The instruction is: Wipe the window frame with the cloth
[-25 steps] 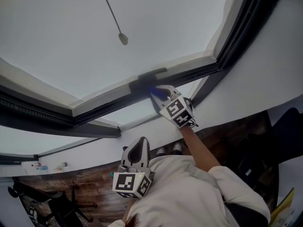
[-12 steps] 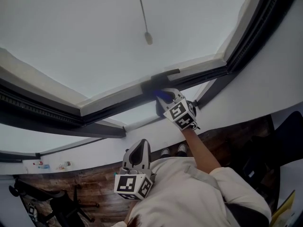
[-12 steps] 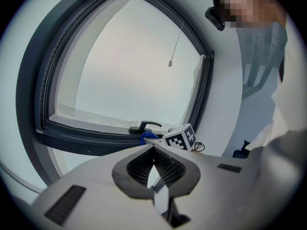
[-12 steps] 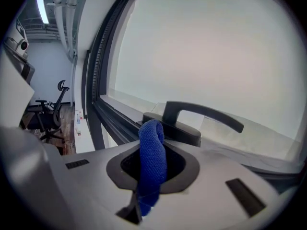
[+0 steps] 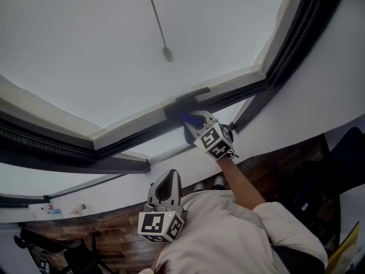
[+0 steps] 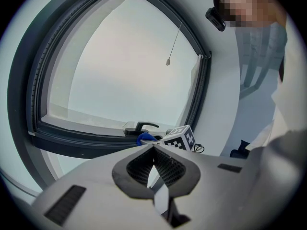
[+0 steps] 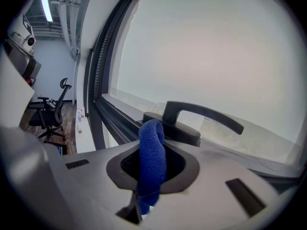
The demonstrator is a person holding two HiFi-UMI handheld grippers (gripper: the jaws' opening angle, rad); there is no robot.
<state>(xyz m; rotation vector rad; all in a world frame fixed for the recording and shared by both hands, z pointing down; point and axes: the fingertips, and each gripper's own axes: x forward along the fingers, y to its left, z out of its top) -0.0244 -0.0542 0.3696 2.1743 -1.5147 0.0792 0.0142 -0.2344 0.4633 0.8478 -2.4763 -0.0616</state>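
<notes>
Jaws of the right gripper (image 7: 152, 145) were clamped on the blue cloth (image 7: 152, 152). Those of the left gripper (image 6: 153, 150) were pressed together on nothing. That left tool hung low in the head view against the person's shirt (image 5: 239, 233), apparently parked because one tool was enough for wiping.

The window frame (image 5: 57, 150), a dark band crossing the head view from lower left toward upper right, was the surface to be cleaned. The right gripper reached up to it at the centre of that view, probably so the cloth's end could meet the rail.

The window handle (image 7: 196, 114) sat on that rail, just beyond the jaws in the right gripper view, and the cloth seemed aimed at its base.

The cloth ran lengthwise between the jaws. Its folded end stuck out past their tips toward the handle base, close to it or touching; contact could not be settled. A short tail hung at the lower middle of that view.
</notes>
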